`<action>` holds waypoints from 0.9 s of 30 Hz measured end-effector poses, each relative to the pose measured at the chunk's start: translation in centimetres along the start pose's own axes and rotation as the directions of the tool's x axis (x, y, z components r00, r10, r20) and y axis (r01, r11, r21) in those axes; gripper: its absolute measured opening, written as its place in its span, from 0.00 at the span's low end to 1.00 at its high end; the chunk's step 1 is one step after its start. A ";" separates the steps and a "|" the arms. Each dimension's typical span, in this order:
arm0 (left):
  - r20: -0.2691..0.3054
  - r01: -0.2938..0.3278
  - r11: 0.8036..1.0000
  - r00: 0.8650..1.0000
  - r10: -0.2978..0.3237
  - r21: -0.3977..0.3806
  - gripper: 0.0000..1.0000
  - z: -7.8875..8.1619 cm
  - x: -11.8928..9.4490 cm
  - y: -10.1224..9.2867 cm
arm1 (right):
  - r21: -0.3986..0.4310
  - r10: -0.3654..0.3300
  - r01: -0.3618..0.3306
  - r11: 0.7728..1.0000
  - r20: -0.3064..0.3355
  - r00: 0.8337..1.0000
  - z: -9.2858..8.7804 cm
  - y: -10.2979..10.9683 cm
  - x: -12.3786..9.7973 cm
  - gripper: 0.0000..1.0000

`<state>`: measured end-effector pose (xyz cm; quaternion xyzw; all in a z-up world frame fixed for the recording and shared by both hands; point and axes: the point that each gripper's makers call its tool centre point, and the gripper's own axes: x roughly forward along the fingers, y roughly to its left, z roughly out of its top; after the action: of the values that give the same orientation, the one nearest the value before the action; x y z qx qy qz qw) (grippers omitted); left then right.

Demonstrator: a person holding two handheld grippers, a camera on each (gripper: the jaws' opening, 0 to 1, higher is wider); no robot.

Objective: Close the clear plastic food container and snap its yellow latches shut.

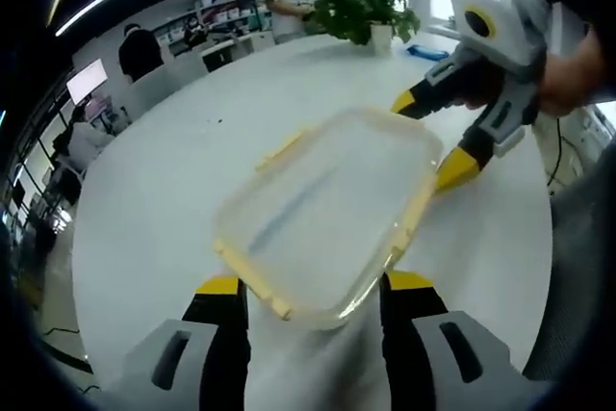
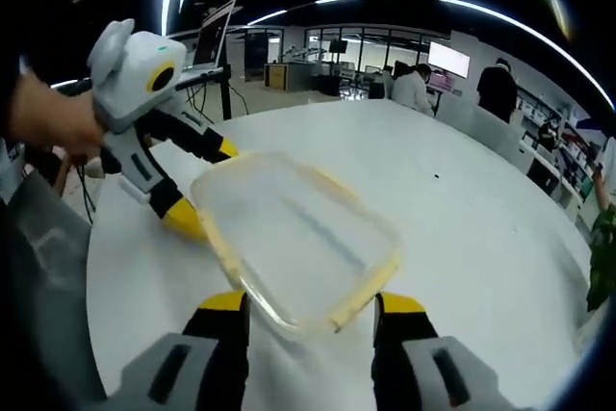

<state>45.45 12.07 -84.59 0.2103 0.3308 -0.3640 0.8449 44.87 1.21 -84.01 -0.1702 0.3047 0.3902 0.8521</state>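
A clear plastic food container (image 1: 327,204) (image 2: 298,223) with its lid on lies flat on the white round table (image 1: 144,199) (image 2: 481,199). Yellow latches (image 1: 281,149) (image 2: 358,288) run along its edges; I cannot tell whether they are snapped down. My left gripper (image 1: 314,284) is open, and its yellow-tipped jaws straddle the container's near short end. At the opposite end my right gripper (image 1: 429,137) (image 2: 311,302) is open too, one jaw on each side of that end, held by a hand. In the right gripper view the left gripper (image 2: 204,184) comes in from the left.
A potted plant (image 1: 366,12) and a blue object (image 1: 428,52) stand at the table's far side. A laptop (image 2: 217,31) sits on a stand beyond the table. Several people stand or sit at desks behind.
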 end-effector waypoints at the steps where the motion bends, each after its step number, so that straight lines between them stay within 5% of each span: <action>1: 0.000 -0.002 1.000 1.000 0.002 0.001 0.54 0.2 0.2 0.5 | 0.000 -0.001 0.001 1.000 -0.001 1.000 0.2 -0.2 0.2 0.49; 14: 0.008 -0.018 1.000 1.000 0.018 0.003 0.57 1.8 2.6 4.8 | 0.018 -0.026 0.026 0.999 0.006 1.000 2.5 -3.2 3.1 0.49; 24: 0.001 -0.026 0.998 1.000 0.026 0.056 0.54 1.7 2.5 5.5 | -0.046 -0.048 0.048 0.998 -0.011 0.999 2.5 -3.7 3.7 0.49; 27: 0.015 -0.015 0.998 1.000 0.014 0.058 0.60 2.0 2.7 5.5 | -0.015 -0.041 0.041 0.999 -0.010 0.999 2.5 -3.6 3.8 0.53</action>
<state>51.74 13.15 -84.48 0.2344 0.3126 -0.3686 0.8435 50.57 2.39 -84.38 -0.1848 0.3024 0.3740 0.8571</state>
